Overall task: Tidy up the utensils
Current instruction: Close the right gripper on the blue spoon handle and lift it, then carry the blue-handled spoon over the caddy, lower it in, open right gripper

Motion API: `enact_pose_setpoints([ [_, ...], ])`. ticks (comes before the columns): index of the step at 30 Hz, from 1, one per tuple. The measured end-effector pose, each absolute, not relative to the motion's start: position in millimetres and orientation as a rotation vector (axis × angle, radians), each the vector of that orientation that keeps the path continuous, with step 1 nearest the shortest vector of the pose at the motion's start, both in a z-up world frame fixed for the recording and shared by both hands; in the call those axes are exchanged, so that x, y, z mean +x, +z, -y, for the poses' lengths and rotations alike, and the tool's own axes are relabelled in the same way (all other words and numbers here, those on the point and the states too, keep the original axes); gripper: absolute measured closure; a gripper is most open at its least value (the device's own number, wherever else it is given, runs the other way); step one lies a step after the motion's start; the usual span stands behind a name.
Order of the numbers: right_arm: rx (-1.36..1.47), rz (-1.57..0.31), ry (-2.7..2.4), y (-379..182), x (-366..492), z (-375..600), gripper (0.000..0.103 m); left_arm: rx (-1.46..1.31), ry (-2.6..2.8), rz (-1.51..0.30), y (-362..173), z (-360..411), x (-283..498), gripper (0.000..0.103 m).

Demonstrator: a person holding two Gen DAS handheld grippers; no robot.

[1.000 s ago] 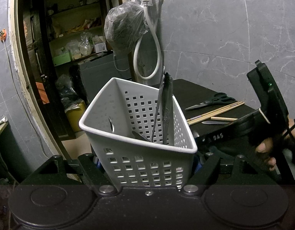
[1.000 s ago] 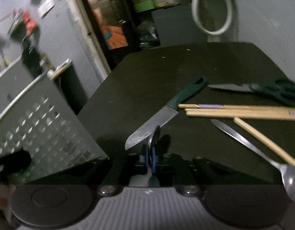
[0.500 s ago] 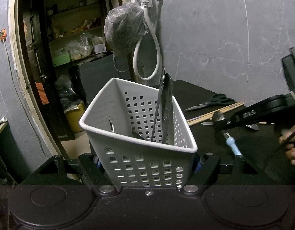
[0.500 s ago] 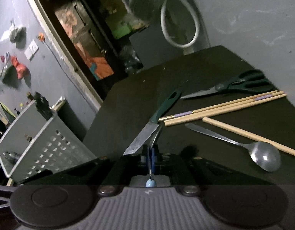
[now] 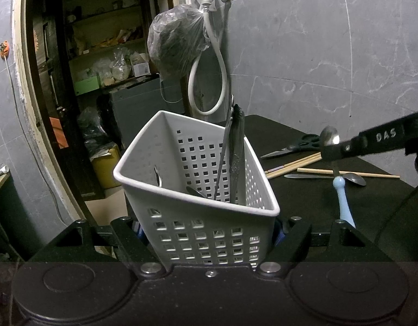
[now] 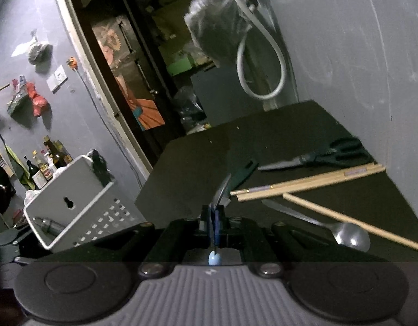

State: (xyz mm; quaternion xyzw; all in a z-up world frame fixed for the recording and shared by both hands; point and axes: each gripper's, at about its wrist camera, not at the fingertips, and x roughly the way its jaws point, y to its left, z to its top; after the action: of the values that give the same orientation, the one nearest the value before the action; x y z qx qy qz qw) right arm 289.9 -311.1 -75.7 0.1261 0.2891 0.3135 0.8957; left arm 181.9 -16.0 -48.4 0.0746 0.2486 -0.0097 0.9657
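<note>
I'm holding the white plastic basket (image 5: 198,206) w/ my left gripper (image 5: 209,233), its pads clamped on both sides of the lower wall; the jaws are just finishing closing in on it. Basket is a tapering, rounded-rim bin w/ square perforations and a keyhole slot in the back wall, sitting tilted. Inside it, dark metal utensils (image 5: 234,157) are leaning upright against the far right corner, one w/ an embossed handle, plus a rounded spoon-like end low down.

My right gripper (image 6: 214,217) is pinched tight on a spoon (image 5: 342,190) w/ a pale blue handle and shiny steel bowl; handle end is poking back toward the camera as a blue knob, bowl sticking up past the fingertips. In the left view that spoon is hanging to the right of the basket, apart from it, above the black tabletop (image 6: 290,146).

On the matte black top: a steel spoon (image 6: 344,233) lying flat, light wooden chopsticks (image 6: 304,184), one more wooden stick (image 6: 353,222) crossing nearer, dark-handled scissors (image 6: 323,157) by the grey marbled wall, and a green-handled knife (image 6: 241,174) just ahead of the right fingertips
</note>
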Motion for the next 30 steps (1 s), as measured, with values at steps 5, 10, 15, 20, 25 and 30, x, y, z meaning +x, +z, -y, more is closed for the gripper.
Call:
enact_pose_setpoints([
  [5,0.239,-0.557,0.669,-56,284,309,0.1,0.151,-0.021,-0.503,-48,16,182,0.024],
  [10,0.237,-0.465,0.701,-24,279,309,0.1,0.152,-0.023,-0.503,-48,16,183,0.024],
  [15,0.248,-0.34,0.757,17,273,308,0.099,0.152,-0.025,-0.501,-48,17,183,0.024],
  [20,0.261,-0.216,0.846,56,269,298,0.099,0.152,-0.029,-0.5,-49,17,184,0.024],
  [25,0.259,-0.148,0.92,74,272,281,0.099,0.152,-0.028,-0.5,-49,17,183,0.024],
  [30,0.271,-0.115,0.977,79,275,261,0.099,0.152,-0.028,-0.5,-49,17,183,0.024],
])
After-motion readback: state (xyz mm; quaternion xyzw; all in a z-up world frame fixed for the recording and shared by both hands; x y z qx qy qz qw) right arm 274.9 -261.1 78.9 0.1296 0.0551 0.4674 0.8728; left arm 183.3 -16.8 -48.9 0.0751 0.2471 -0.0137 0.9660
